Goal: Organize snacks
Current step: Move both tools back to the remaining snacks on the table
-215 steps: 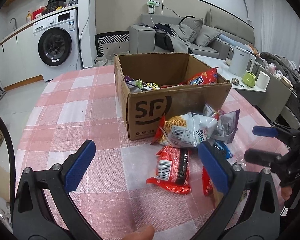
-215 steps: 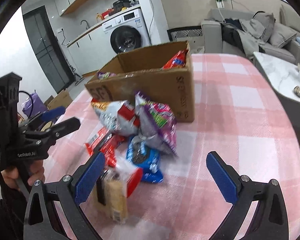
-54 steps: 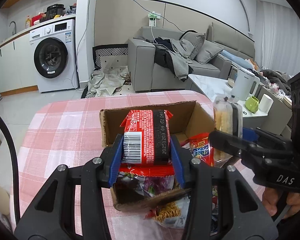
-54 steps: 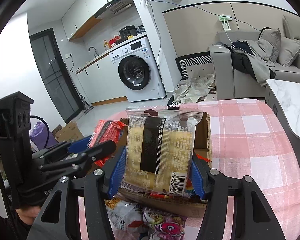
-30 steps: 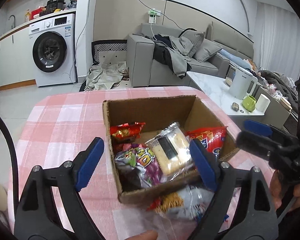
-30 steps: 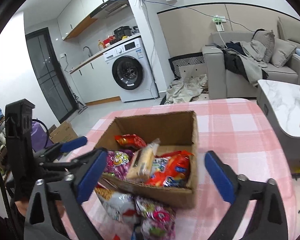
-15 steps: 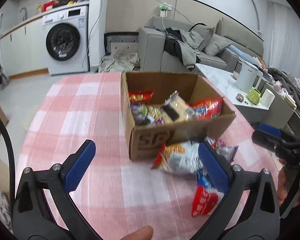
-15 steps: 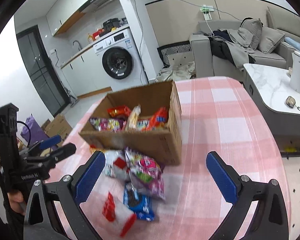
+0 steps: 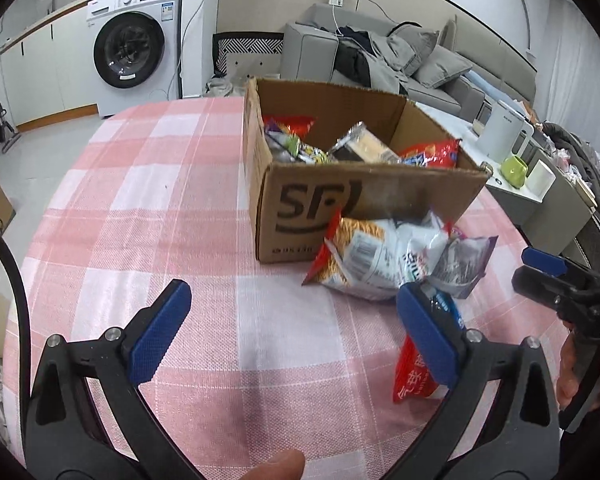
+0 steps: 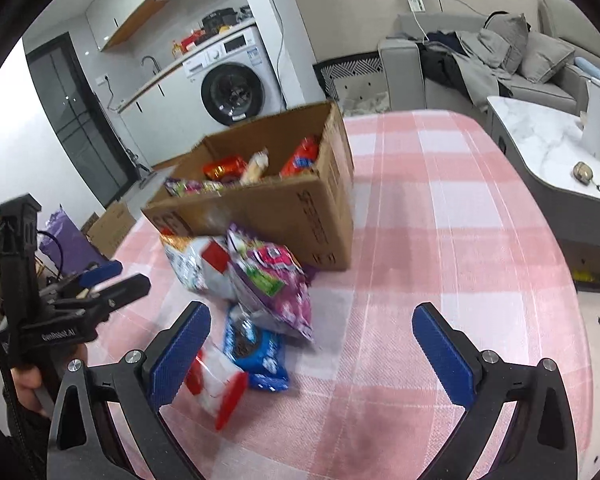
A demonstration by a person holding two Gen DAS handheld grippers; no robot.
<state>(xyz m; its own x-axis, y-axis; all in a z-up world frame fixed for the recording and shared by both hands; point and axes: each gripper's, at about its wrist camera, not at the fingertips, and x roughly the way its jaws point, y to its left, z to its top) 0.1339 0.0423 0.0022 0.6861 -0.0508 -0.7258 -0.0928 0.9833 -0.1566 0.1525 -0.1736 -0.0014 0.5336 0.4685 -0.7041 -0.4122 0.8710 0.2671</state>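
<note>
A brown cardboard box (image 9: 316, 200) (image 10: 300, 208) stands on the pink checked tablecloth and holds several snack packets, among them a biscuit pack (image 9: 364, 146). In front of it lie a white and orange snack bag (image 9: 364, 256) (image 10: 196, 260), a purple bag (image 10: 276, 288) (image 9: 464, 264), a blue packet (image 10: 256, 350) and a red and white packet (image 10: 216, 388) (image 9: 416, 376). My left gripper (image 9: 292, 328) is open and empty above the cloth, left of the packets. My right gripper (image 10: 308, 344) is open and empty, near the blue packet.
The table (image 10: 460, 208) is round, with its edge close on the right. Beyond it stand a washing machine (image 9: 132, 44), a grey sofa (image 9: 380, 56) and a white side table (image 10: 548, 148) with a kettle and cups.
Both grippers were shut on packets over the box, then opened and dropped them in. Both have since pulled back and down toward the loose packets on the cloth.
</note>
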